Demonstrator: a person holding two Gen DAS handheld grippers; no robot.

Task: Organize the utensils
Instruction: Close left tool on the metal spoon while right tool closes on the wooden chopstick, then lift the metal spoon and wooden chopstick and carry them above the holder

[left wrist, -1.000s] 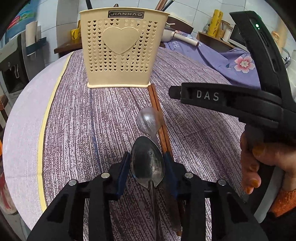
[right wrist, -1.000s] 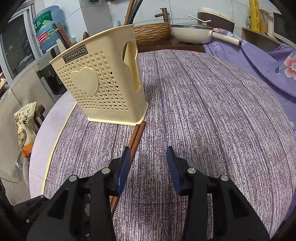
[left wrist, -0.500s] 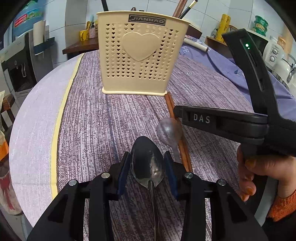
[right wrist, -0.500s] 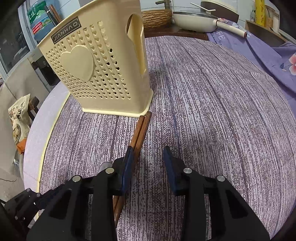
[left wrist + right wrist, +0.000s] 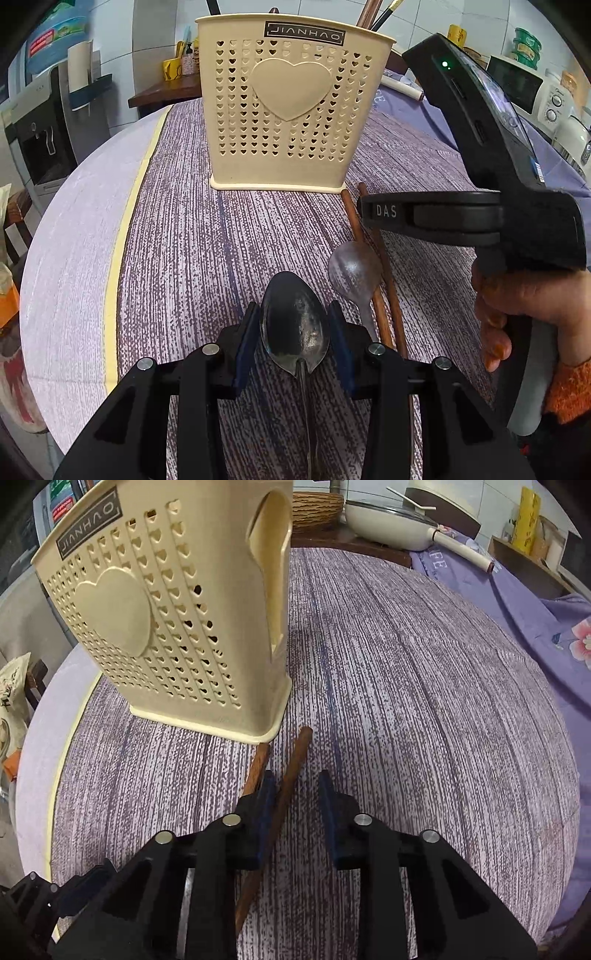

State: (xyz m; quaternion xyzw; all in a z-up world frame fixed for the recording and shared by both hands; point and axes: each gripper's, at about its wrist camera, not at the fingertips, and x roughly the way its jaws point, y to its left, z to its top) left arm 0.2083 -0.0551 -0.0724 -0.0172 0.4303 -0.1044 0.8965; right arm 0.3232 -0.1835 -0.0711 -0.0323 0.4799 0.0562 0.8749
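At lower centre of the left wrist view, my left tongs [image 5: 293, 328] clamp a tarnished steel spoon [image 5: 294, 325]; a second spoon [image 5: 354, 269] lies unsorted. Low in the right view, my right tongs [image 5: 293, 797], closing but apart, straddle one slim wooden chopstick [image 5: 291, 768] beside the perforated cream holder [image 5: 177, 627]; its twin lies outside.

Dark steel spoon [image 5: 293, 325] – bowl up, brown chopsticks [image 5: 291, 771] beside cream holder [image 5: 288, 107]

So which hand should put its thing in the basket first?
Probably left: the left tool already holds a spoon facing the basket. The right tool, just closing, hasn't clamped its chopstick.
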